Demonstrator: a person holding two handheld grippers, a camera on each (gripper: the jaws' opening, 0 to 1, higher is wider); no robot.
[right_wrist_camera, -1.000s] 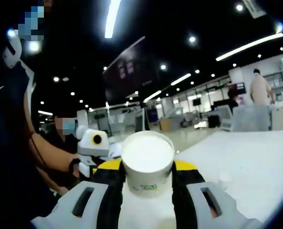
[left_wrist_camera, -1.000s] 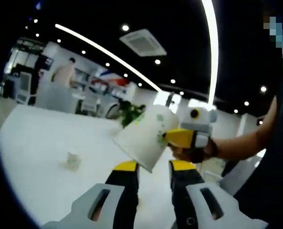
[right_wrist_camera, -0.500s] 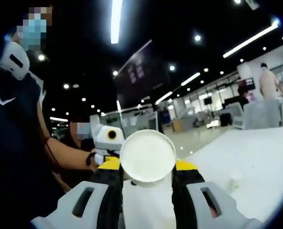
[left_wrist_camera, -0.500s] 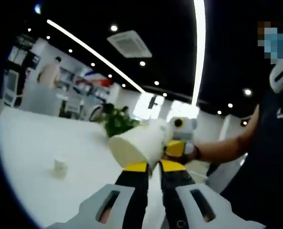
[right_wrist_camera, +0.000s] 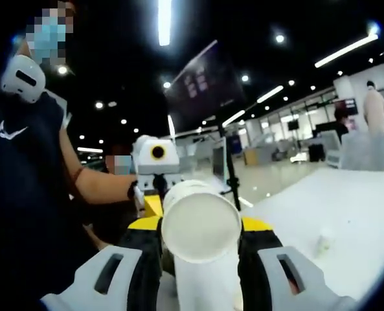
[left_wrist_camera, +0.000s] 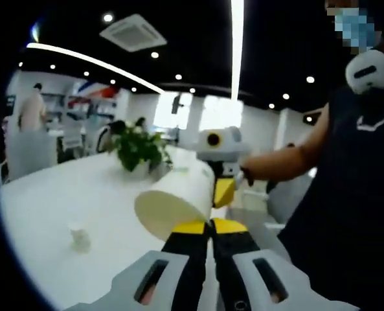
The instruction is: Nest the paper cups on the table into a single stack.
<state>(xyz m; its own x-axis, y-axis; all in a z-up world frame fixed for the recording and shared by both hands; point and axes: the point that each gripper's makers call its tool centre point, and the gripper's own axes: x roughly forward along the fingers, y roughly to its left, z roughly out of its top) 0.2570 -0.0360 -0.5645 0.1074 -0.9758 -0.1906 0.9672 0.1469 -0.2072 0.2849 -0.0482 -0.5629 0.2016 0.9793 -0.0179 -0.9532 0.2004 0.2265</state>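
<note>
Two handheld grippers meet in mid-air above a white table (left_wrist_camera: 56, 194), both at one white paper cup (left_wrist_camera: 175, 204). The cup lies nearly on its side, its long axis running between the two grippers.

In the left gripper view, the cup's round end faces the camera and tilts down to the left. The left gripper (left_wrist_camera: 210, 227) has its yellow-tipped jaws drawn close together at the cup's lower edge; they seem to pinch the rim, though the contact point is too blurred to be sure. The right gripper (left_wrist_camera: 223, 191) comes in from behind the cup, its yellow tip against the cup's far end.

In the right gripper view, the right gripper's jaws stand apart with the cup's body clamped between them. The cup's round end points away from the camera and slightly up. Just beyond it sits the left gripper, held by a bare forearm.

A small white object (left_wrist_camera: 80, 237) rests on the table well away from the cup. A potted green plant (left_wrist_camera: 136, 148) stands further back. The room is a large open hall with a dark ceiling, strip lights and spotlights. A person in a dark top stands close by.
</note>
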